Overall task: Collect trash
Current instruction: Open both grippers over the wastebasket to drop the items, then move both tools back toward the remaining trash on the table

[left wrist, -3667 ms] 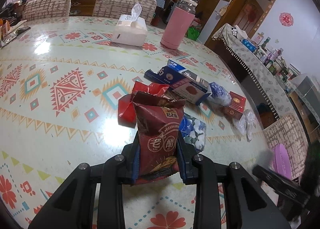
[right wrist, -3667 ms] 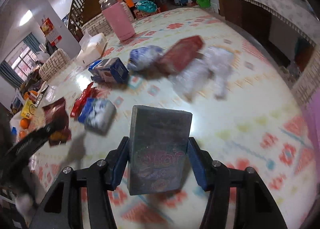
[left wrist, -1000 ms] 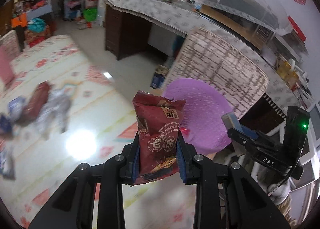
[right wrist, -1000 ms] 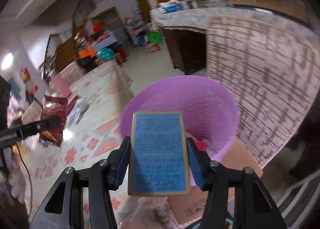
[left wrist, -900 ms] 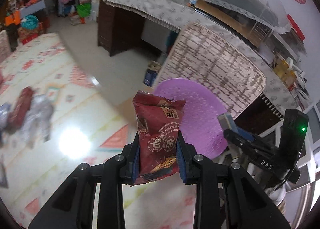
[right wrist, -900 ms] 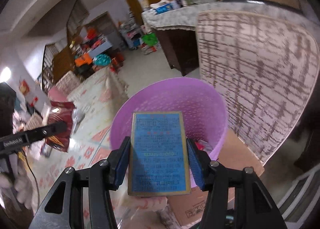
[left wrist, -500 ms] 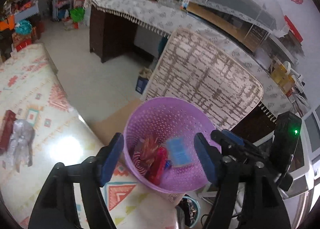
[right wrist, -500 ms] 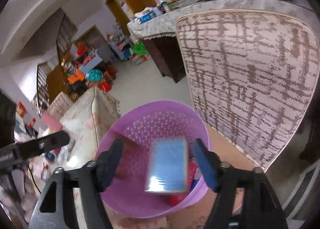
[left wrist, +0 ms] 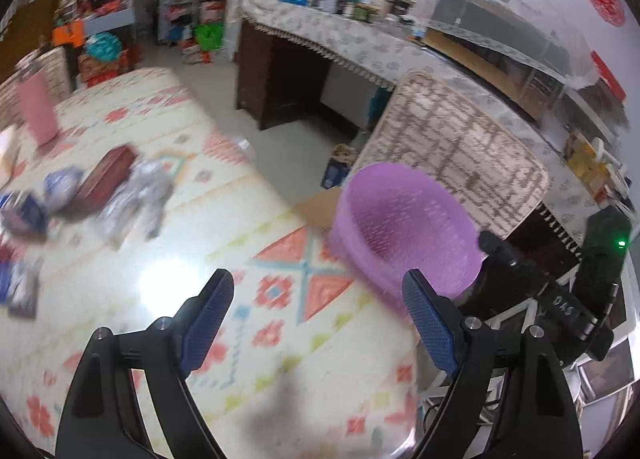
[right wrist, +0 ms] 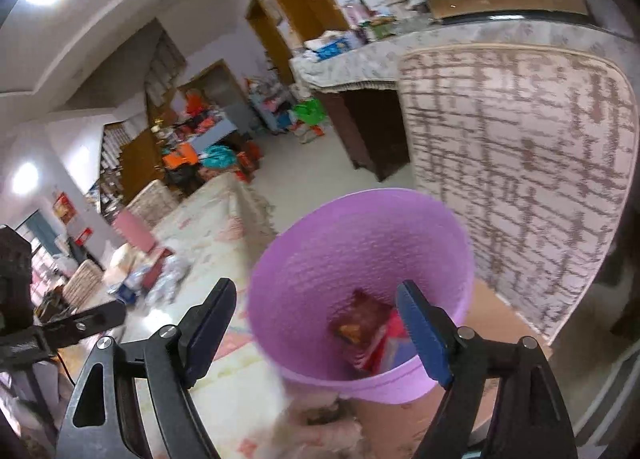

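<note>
Left gripper (left wrist: 316,311): jaws opening, nothing between them; the red snack bag it was carrying a second ago is gone from the pads.
Right gripper (right wrist: 316,333): jaws also opening and empty; the blue box it was holding has dropped away.
Purple basket (right wrist: 424,219): sitting on a cardboard box (right wrist: 496,319) off the table's right end, just beside a patterned chair back (right wrist: 520,163); holding the red snack bag (right wrist: 360,319) among other wrappers, blue box not clearly visible.
Meaning: two pieces are binned; I judge both hands are now free for another trip.
Table (left wrist: 224,243): trash remaining at far left, blurred.
Count, left to right: one blue carton (left wrist: 24,211), one blue-white bag (left wrist: 60,187), one dark red box (left wrist: 108,171), one clear crumpled wrapper (left wrist: 136,199); more at the left edge, uncountable.
Baskets: one.
Grippers: two.
</note>
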